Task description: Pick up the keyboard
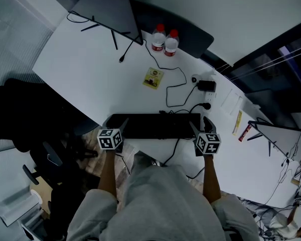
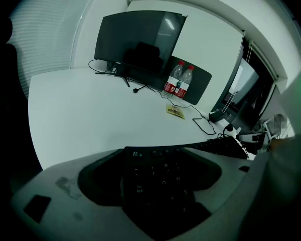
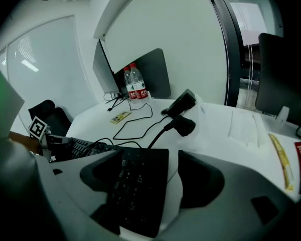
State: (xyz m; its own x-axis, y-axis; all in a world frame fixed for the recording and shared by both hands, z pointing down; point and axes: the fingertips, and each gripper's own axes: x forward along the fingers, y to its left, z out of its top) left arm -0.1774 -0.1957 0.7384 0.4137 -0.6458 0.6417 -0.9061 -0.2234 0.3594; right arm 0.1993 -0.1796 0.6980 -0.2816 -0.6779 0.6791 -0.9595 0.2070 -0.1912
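Jaws of my left gripper (image 2: pixel 158 187) clamp the stiff, likely light keyboard (image 1: pixel 155 126) end; right gripper (image 3: pixel 148 185) straddles the other, jaws slightly apart.

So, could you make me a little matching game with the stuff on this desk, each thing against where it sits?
Things:
1. keyboard
2. water bottles
3. yellow packet
4. monitor

Places:
A. far-left corner of the desk, screen dark
B. standing right beside the monitor, red caps
C. lying flat around mid-desk
D. along the desk's near edge

Pairs: 1-D, 2-B, 3-C, 4-A
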